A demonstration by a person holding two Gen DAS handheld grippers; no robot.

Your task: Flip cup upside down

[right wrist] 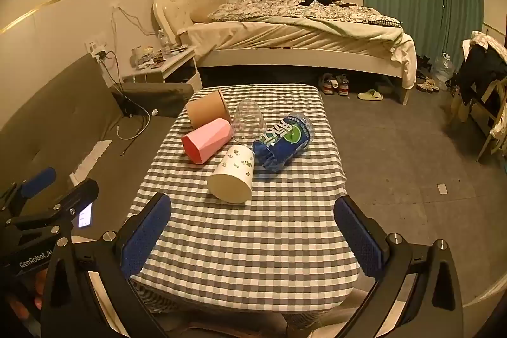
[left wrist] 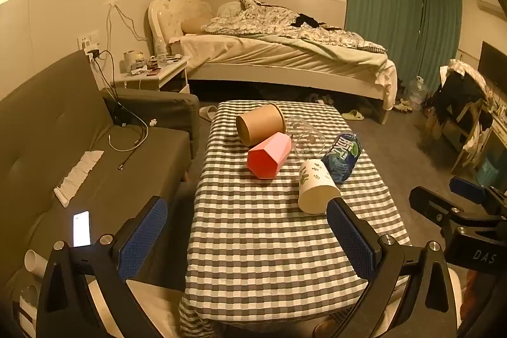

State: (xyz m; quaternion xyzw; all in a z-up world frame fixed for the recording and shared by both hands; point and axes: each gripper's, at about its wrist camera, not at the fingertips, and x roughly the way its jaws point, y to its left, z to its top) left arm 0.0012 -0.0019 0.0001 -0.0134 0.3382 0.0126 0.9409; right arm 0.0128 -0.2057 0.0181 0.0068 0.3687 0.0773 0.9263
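Note:
Several cups lie on their sides on the checked table [left wrist: 253,243] [right wrist: 253,243]: a white paper cup with green print [left wrist: 315,187] [right wrist: 233,175], a pink faceted cup [left wrist: 269,156] [right wrist: 206,141], a brown paper cup [left wrist: 259,124] [right wrist: 206,110], a clear plastic cup [left wrist: 305,137] [right wrist: 248,119] and a blue printed cup [left wrist: 343,156] [right wrist: 283,141]. My left gripper [left wrist: 247,211] is open and empty above the table's near end. My right gripper [right wrist: 253,208] is open and empty just short of the white cup; it also shows in the left wrist view [left wrist: 456,198].
A grey sofa [left wrist: 63,148] stands left of the table with a lit phone [left wrist: 80,228] and cables on it. A bed [left wrist: 285,53] and nightstand [left wrist: 152,72] stand behind. A chair with clothes [left wrist: 459,103] is at the right. Open floor [right wrist: 396,148] lies right of the table.

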